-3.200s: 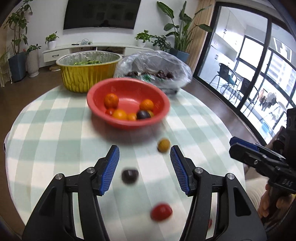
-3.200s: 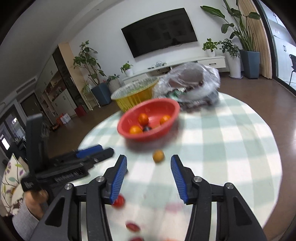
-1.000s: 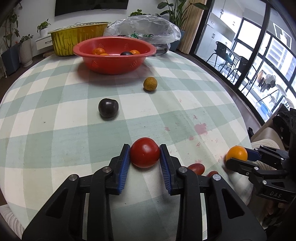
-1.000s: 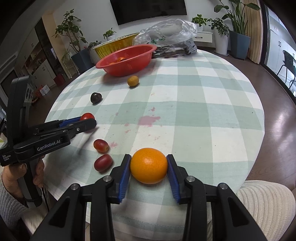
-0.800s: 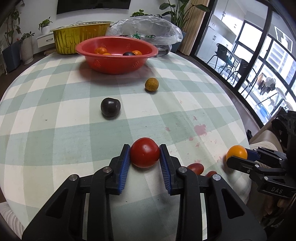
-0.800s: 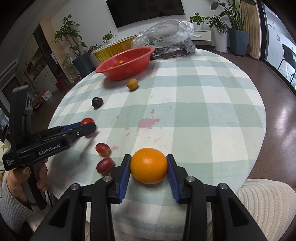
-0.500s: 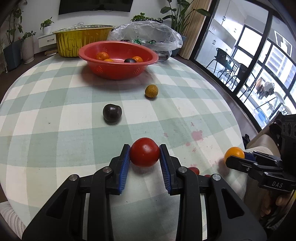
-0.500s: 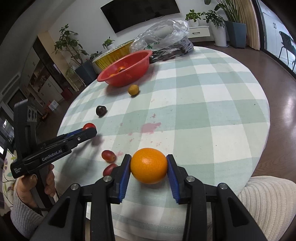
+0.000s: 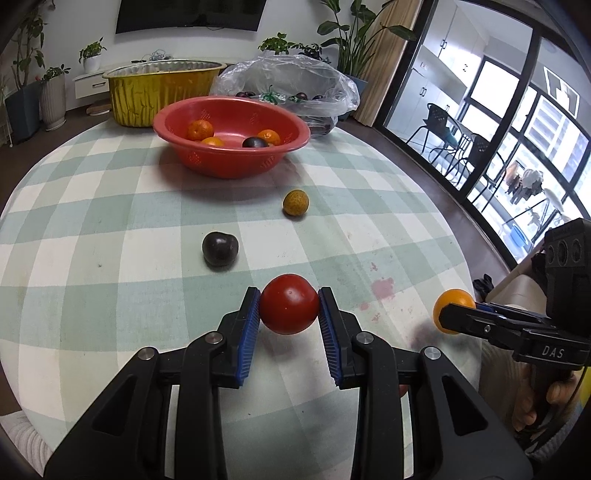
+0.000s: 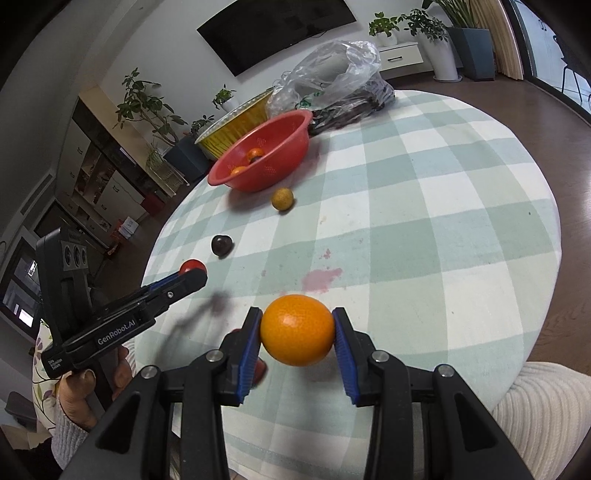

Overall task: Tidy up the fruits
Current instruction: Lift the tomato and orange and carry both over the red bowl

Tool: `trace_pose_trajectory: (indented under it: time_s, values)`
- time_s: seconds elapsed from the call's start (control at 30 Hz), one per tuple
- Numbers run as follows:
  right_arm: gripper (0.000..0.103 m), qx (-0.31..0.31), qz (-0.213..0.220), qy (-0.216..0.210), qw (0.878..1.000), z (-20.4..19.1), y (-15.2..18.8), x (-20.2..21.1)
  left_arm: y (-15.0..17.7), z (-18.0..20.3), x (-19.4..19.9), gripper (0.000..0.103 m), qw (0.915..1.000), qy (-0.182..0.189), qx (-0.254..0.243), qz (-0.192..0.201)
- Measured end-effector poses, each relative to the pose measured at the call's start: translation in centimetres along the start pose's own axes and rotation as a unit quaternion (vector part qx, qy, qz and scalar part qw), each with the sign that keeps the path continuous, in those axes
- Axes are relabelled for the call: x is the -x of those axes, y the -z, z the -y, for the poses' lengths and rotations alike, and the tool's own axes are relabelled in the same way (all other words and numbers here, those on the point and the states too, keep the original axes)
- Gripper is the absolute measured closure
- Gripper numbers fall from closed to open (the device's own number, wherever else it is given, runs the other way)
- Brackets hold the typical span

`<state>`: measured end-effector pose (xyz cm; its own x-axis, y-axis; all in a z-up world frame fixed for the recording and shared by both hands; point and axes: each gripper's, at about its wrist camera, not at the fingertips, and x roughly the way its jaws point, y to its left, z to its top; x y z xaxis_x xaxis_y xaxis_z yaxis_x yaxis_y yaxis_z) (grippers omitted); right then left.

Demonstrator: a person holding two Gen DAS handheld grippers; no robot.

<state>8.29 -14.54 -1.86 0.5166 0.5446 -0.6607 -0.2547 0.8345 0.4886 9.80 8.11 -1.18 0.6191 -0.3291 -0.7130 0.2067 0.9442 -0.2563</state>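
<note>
- A living room with a wall television (image 9: pixel 190 14) and potted plants is surrounding a round bench (image 9: pixel 110 229) that is wearing a green-and-white checked cloth.
- The left gripper (image 9: pixel 289 306) is grasping a red tomato (image 9: pixel 289 303) between its blue pads, and its shadow on the cloth suggests it is hanging clear of the bench.
- The right gripper (image 10: pixel 297 330) is grasping an orange (image 10: pixel 297 329) between its pads, likewise above the cloth near the bench edge.
- Ahead of the left gripper and slightly to its left, a dark plum (image 9: pixel 220 248) is lying on the cloth; further ahead, a small yellow-brown fruit (image 9: pixel 295 202) is lying apart from it.
- Beyond both, a red bowl (image 9: pixel 229 162) is holding several oranges and one dark fruit.
- Behind the bowl, a gold foil tray (image 9: pixel 162 90) and a clear plastic bag (image 9: pixel 291 86) of dark fruit are standing at the far side of the bench.
- Pink stains (image 10: pixel 320 276) are showing on the cloth ahead of the right gripper.
- A red object is partly showing behind the right gripper's left finger; its identity cannot be told.
</note>
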Motion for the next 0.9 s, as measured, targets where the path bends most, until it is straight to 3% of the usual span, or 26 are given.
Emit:
trace_pose_trajectory:
  time_s: [0.9]
  values:
    - [0.062,0.023,0.02,-0.031,0.999,-2.8,-8.2,-3.7,-5.3,-1.6,-0.7,0.074,0.9998,0.007,0.008,0.018]
